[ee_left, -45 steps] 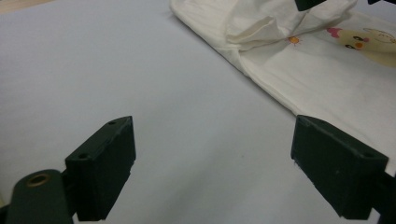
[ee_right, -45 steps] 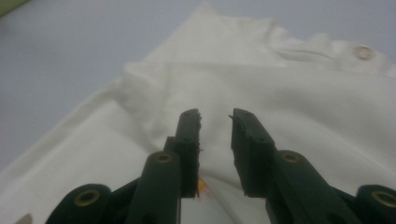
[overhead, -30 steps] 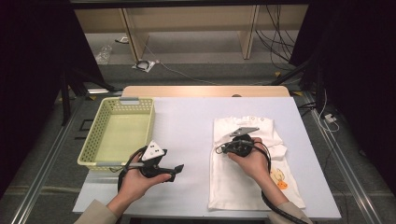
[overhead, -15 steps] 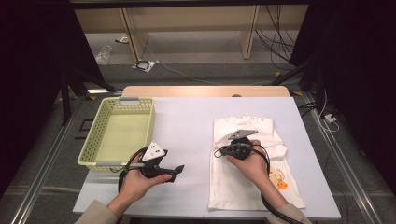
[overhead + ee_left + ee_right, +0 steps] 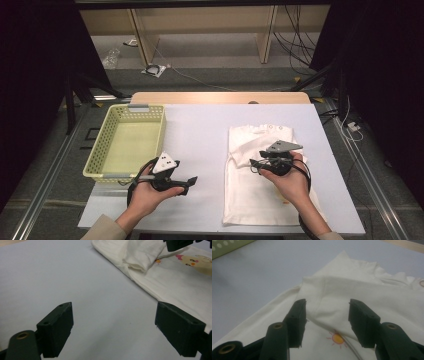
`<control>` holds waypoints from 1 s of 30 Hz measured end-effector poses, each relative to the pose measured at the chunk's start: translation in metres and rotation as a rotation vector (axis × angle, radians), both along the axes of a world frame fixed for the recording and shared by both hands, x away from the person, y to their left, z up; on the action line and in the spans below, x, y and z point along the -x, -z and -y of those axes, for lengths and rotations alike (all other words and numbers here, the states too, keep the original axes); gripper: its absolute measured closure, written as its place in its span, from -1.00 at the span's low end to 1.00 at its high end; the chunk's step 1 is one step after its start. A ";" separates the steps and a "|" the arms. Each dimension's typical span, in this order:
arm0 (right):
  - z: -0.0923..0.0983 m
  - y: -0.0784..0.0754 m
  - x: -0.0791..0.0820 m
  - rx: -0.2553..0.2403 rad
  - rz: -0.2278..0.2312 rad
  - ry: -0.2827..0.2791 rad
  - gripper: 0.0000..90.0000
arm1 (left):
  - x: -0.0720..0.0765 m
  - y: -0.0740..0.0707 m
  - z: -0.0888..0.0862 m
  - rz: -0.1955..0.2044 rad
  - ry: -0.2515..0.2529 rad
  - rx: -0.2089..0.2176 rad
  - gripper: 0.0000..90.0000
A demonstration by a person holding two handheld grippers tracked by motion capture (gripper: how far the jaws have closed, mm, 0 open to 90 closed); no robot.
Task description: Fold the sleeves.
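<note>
A yellow basket (image 5: pixel 129 145) sits on the white table (image 5: pixel 200 130), well left of the white garment (image 5: pixel 260 185). Just off the basket's near right corner, the left gripper (image 5: pixel 189 181) hovers over bare table with its jaws wide apart and nothing between them. Right of the basket lies the garment, flat with one sleeve folded over its front. Above that fold the right gripper (image 5: pixel 325 320) has just been opening, its jaws parted with the cloth beneath them, unclamped
</note>
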State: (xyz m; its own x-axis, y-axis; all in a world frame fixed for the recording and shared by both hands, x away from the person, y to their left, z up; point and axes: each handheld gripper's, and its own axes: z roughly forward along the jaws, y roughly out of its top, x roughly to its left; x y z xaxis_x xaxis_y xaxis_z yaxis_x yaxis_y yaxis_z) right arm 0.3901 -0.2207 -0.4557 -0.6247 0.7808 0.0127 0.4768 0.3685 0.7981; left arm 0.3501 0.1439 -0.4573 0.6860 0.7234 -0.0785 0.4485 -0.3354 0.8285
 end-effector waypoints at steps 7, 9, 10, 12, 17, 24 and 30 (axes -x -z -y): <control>0.019 0.000 0.012 -0.009 0.025 0.029 -0.05 | 0.000 0.000 -0.001 0.004 -0.004 0.002 -0.66; 0.023 0.000 0.016 -0.008 0.029 0.032 -0.09 | 0.000 0.001 -0.001 0.004 -0.005 0.003 -0.66; 0.026 0.001 0.018 -0.013 0.038 0.031 -0.10 | 0.000 0.001 -0.001 0.004 -0.006 0.003 -0.66; 0.031 0.001 0.022 -0.020 0.052 0.039 -0.13 | 0.000 0.001 -0.001 0.004 -0.006 0.004 -0.66; 0.045 0.001 0.032 -0.032 0.068 0.069 -0.23 | 0.000 0.002 -0.001 0.003 -0.008 0.007 -0.66; 0.069 0.007 0.048 -0.044 0.062 0.152 -0.30 | 0.000 0.003 -0.001 0.001 0.000 0.011 -0.65; 0.082 0.009 0.055 -0.073 0.080 0.218 -0.34 | 0.000 0.004 -0.002 0.002 0.001 0.018 -0.65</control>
